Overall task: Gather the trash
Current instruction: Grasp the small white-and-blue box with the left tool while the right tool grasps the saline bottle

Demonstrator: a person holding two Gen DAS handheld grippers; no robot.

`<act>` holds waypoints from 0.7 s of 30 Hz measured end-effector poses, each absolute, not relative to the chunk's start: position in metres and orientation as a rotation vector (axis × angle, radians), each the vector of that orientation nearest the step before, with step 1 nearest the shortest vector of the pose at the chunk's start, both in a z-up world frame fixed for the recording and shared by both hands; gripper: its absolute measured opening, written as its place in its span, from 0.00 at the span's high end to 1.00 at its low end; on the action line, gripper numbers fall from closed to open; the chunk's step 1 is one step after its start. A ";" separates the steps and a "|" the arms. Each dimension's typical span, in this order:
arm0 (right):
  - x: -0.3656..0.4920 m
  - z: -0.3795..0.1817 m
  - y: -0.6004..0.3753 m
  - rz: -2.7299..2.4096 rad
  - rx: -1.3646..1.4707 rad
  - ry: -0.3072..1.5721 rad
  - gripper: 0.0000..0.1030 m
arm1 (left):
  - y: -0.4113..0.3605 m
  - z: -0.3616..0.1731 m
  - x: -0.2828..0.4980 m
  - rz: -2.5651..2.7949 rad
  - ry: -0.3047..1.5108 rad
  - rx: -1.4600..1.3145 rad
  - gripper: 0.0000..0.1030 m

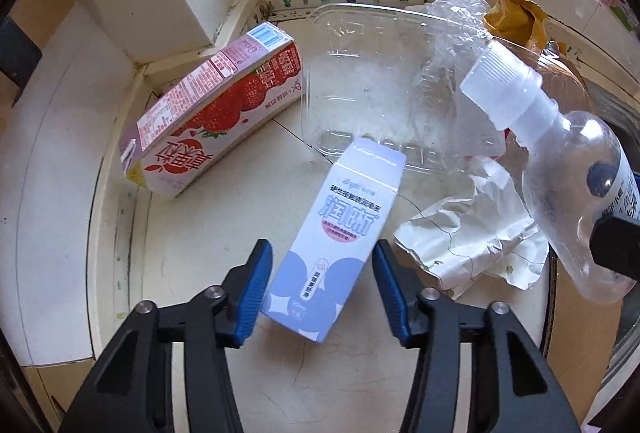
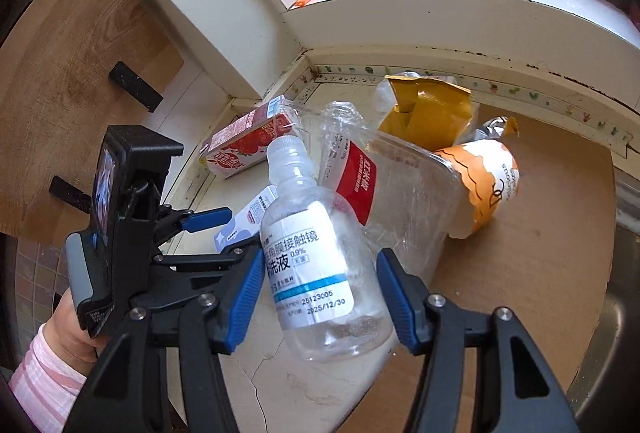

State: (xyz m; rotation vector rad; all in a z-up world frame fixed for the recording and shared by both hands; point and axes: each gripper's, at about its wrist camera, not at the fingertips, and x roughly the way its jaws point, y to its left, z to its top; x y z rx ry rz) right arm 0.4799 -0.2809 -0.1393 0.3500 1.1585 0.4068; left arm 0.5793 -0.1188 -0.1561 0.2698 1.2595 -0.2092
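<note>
Risk first: my left gripper [image 1: 322, 291] straddles the small blue-and-white carton [image 1: 334, 245] lying flat on the bench [image 1: 208, 233], jaws around it with a gap on each side, not clamped. The carton lies skewed to the jaws, so I judge that closing could catch a corner and spin it out rather than pinch the flat sides. It's thin card; too much squeeze would crush it.

Right gripper [image 2: 316, 297] is clamped on the clear bottle [image 2: 316, 265], pads on its labelled sides, cap tilted away from me, base nearest the camera. The bottle is round and slick and I'm gripping low on it, so I judge it may pivot or slide out if I swing fast. It also hangs just right of the left gripper, close to the crumpled paper [image 1: 476, 233]; I could knock that or clip the other rig.

Pose: left gripper points steeply down at the bench, carton between its fingers. Right gripper is angled down less steeply, above the clear tray [image 1: 372, 85]. Hand [image 2: 72, 333] on the left rig's handle, pink sleeve [image 2: 44, 385] behind it.

Strawberry carton [image 1: 208, 117] lies beyond the left gripper, off to its left, not yet collected.
</note>
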 end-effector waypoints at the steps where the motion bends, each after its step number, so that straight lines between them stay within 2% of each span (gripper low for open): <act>1: 0.479 -0.141 -0.281 0.405 0.353 1.160 0.44 | -0.118 -0.156 0.579 -0.207 1.255 0.262 0.55; 3: 0.477 -0.143 -0.282 0.401 0.356 1.161 0.44 | -0.117 -0.155 0.578 -0.209 1.253 0.254 0.63; 5: 0.475 -0.145 -0.282 0.400 0.362 1.163 0.44 | -0.116 -0.155 0.576 -0.211 1.258 0.241 0.67; 12: 0.464 -0.142 -0.275 0.397 0.375 1.153 0.46 | -0.100 -0.141 0.543 -0.171 1.200 0.243 0.68; 21: 0.428 -0.115 -0.256 0.392 0.391 1.107 0.47 | -0.082 -0.092 0.487 -0.134 1.121 0.236 0.68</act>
